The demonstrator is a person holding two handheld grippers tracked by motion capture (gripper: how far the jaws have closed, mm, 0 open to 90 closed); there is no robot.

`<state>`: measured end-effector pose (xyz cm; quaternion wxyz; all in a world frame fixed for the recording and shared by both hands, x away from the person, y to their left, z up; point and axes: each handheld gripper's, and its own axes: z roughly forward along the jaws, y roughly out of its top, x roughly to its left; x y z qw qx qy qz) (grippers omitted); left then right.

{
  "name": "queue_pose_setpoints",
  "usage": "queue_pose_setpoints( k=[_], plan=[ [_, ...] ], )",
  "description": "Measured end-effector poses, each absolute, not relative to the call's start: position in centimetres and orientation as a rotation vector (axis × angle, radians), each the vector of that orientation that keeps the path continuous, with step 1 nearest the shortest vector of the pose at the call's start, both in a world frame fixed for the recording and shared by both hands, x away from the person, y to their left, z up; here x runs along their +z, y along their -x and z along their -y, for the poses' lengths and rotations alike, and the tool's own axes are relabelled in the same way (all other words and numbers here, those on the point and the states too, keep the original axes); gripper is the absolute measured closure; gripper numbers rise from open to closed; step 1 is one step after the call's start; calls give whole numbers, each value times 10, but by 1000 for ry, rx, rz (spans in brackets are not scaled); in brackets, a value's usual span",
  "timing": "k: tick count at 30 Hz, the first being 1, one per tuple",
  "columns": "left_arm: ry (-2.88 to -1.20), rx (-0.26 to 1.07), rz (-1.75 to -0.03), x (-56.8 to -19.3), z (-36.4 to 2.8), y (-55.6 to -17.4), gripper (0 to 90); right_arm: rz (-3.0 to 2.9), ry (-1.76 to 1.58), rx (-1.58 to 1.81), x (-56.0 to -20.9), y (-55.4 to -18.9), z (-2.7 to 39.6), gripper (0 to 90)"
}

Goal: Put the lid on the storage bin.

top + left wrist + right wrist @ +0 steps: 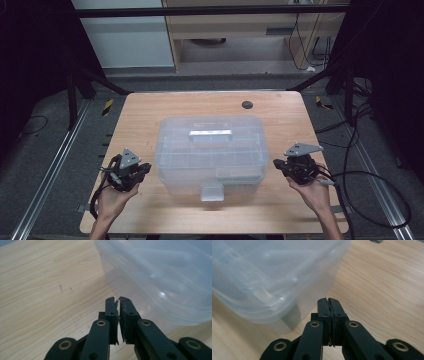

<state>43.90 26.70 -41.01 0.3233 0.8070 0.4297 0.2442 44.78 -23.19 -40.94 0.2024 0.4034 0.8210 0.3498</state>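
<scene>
The left gripper (pixel 141 171) sat at the table's (pixel 150 107) left front, just beside the clear plastic box (pixel 210 150) and apart from it. Its jaws stood narrow, parted by a thin slit with nothing between them. The box, lid on, lay in the middle of the table with its white handle (pixel 210 133) on top and its latch (pixel 212 191) facing the person. The right gripper (pixel 276 164) rested just off the box's right side, its 2 jaws pressed together on nothing.
</scene>
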Motion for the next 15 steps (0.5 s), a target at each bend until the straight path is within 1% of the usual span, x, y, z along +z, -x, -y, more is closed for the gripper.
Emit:
queue_pose_setpoints(
  k=[2, 4, 5, 9, 11, 15],
  plan=[
    [-2101, 657, -1157, -412, -274, -441, 779, -2274, -1142, 984, -412, -450, 238, 874],
    [-2083, 679, -1191, -415, -281, -445, 731, -2251, -1152, 981, -414, -452, 243, 846],
    [-2075, 691, -1215, -418, -285, -447, 695, -2235, -1166, 987, -416, -454, 246, 802],
    [-2061, 733, -1292, -430, -298, -455, 555, -2174, -1215, 979, -425, -460, 258, 681],
    [-2061, 749, -1332, -437, -304, -459, 499, -2135, -1242, 965, -431, -462, 265, 607],
    [-2072, 727, -1380, -447, -313, -465, 445, -2086, -1277, 959, -439, -465, 274, 513]
  ],
)
